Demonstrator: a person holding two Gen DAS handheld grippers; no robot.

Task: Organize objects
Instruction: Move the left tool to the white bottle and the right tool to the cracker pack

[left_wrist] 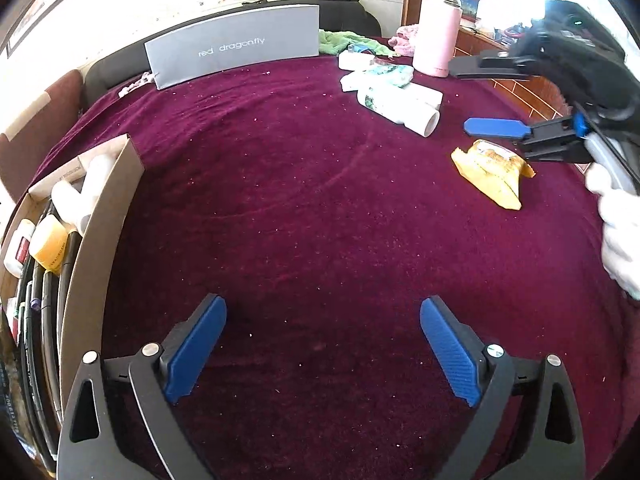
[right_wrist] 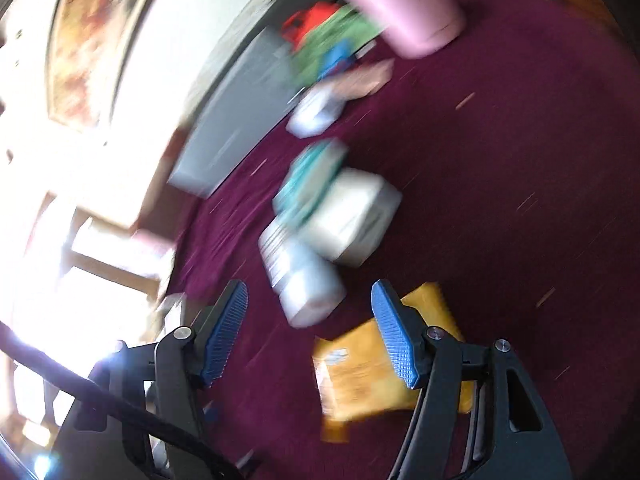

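Your left gripper [left_wrist: 323, 350] hovers with jaws spread wide over the maroon cloth [left_wrist: 320, 220], holding nothing. Your right gripper [right_wrist: 310, 330] is also apart, just above the yellow packet [left_wrist: 490, 172], which lies flat, long axis slanting toward the near right. Motion blur smears the right view; the cardboard box [left_wrist: 96, 216] is cut off at left.

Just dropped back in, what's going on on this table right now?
A person is tidying loose items on the maroon cloth into a cardboard box at the left, which already holds several things. The right gripper is open and above the yellow packet, apparently going for it; that view is motion-blurred. The left gripper is open, empty, over bare cloth. White tubes and a pink bottle still sit out.
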